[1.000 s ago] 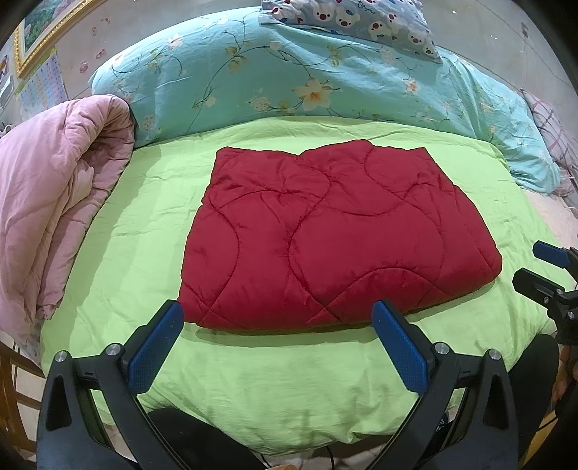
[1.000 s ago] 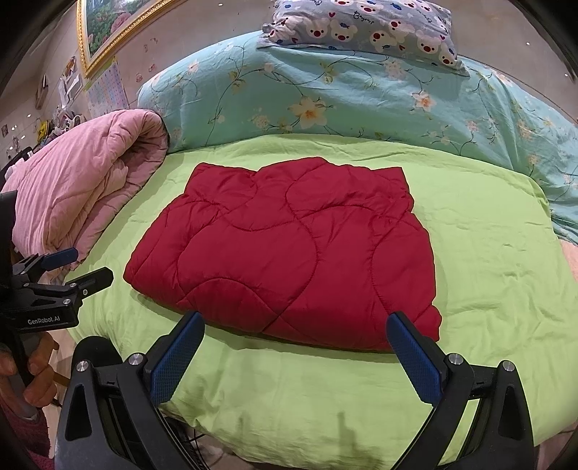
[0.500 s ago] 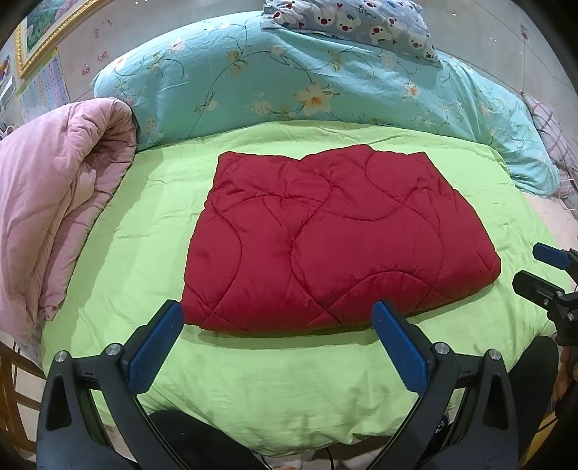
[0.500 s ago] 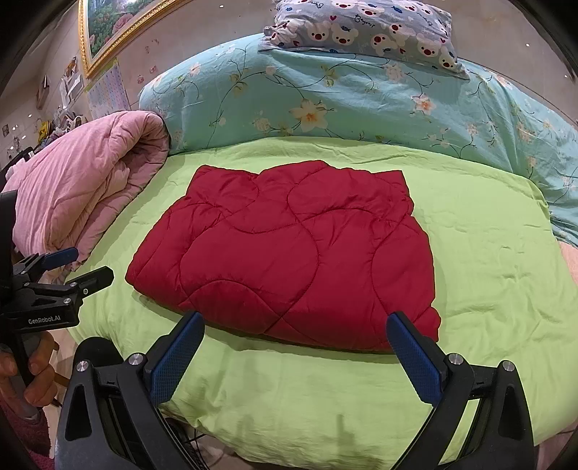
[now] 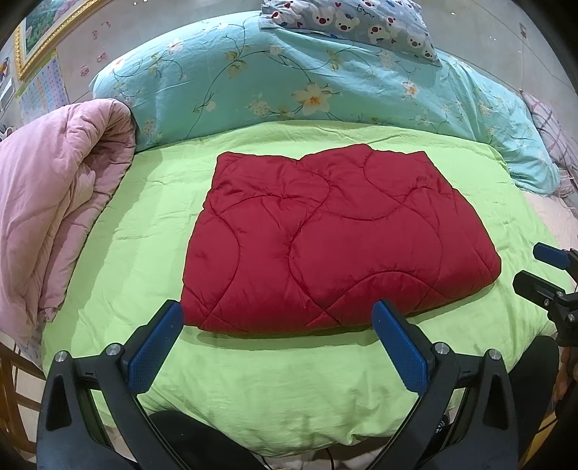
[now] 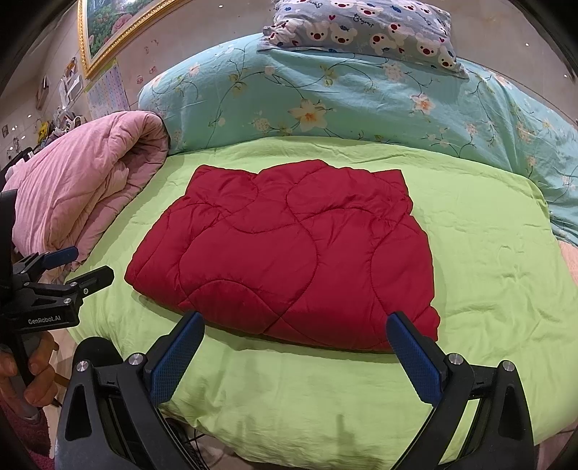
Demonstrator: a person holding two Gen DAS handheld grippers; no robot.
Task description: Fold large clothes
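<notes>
Left wrist view showed the dark red quilted padded garment [image 5: 336, 246] lying flat in the middle of the bed, on the lime green bed sheet [image 5: 289, 379], already folded into a thick, roughly rectangular packet. Its long axis ran across the bed, from left to right, and the rounded folded edge faced the person while the more uneven edge pointed to the headboard side. I judged that the folding was almost finished; if one more fold was wanted, the next move called for taking the two near corners and bringing one short side over the other.

Both grippers hovered over the near edge of the bed, just before the garment and not touching it. The left gripper [image 5: 278, 338] had its blue pads spread wide and held nothing. The right gripper [image 6: 294, 349] was also wide apart and empty.

Further out, a crumpled pink quilted blanket [image 5: 54, 202] lay at the left side, and a turquoise floral duvet [image 5: 289, 72] with a bear-print pillow [image 6: 365, 29] lay behind.
</notes>
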